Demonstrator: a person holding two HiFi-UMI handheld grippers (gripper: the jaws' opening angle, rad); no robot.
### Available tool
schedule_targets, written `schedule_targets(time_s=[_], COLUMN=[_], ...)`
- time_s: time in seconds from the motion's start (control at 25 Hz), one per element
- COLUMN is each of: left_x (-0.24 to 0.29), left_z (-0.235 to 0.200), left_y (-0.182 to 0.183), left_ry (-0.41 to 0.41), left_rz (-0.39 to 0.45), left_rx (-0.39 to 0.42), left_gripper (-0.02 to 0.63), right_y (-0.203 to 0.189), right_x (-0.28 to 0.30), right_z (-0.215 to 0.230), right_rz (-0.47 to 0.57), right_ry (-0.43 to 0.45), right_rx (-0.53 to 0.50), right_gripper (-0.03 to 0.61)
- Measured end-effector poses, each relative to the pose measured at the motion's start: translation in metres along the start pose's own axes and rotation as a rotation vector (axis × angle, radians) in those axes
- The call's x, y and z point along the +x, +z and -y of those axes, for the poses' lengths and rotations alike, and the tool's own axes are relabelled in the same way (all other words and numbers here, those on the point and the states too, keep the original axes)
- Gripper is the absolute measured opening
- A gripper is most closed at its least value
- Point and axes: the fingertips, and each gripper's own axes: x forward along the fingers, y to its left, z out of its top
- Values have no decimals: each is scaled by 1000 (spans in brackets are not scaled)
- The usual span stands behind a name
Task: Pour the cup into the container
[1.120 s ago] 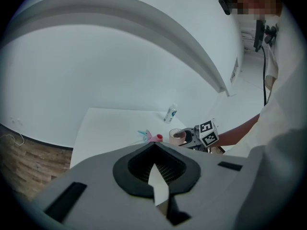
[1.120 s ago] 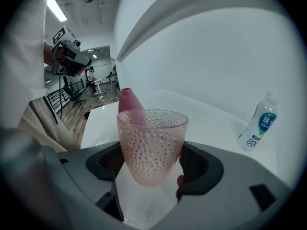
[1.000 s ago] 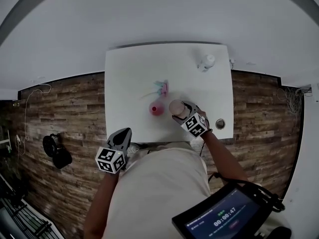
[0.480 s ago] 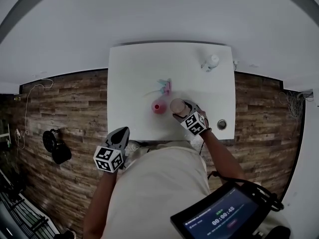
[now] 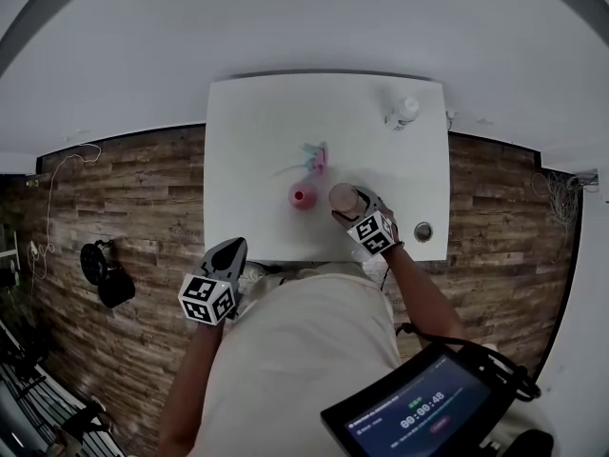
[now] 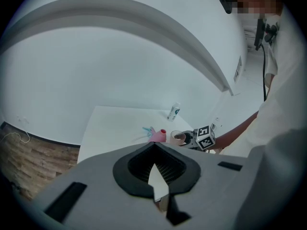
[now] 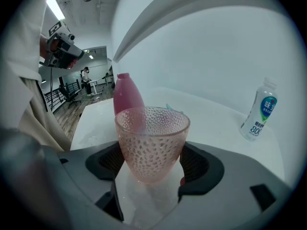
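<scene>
Clamping the dimpled pink cup (image 7: 152, 143) around its lower half, the right gripper (image 7: 153, 178) holds it upright just beside the pink container (image 5: 302, 196) on the white table (image 5: 247, 141). The cup looks light, stiff, slick and breakable, so a firm mid-wall grip seems safest. The left gripper (image 6: 158, 190) is closed, empty.

The cup (image 7: 151, 143) covers part of the pink container (image 7: 125, 92), and the bluish clutter (image 5: 312, 153) is too small to identify.
</scene>
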Motion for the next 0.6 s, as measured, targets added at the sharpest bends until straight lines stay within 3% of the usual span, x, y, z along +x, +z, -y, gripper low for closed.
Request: schedule_targets(time_s=[0.4, 0.6], left_x=[10, 5], left_z=[1, 5], left_y=[-4, -3], left_ry=[2, -4], left_rz=[-9, 3], left_rx=[7, 5], left_gripper=[9, 9], right_y=[-19, -8], right_x=[-1, -12], right_z=[1, -7], right_rz=[-57, -34], right_ry=[5, 18], right_rx=[9, 18], right_gripper=[363, 437])
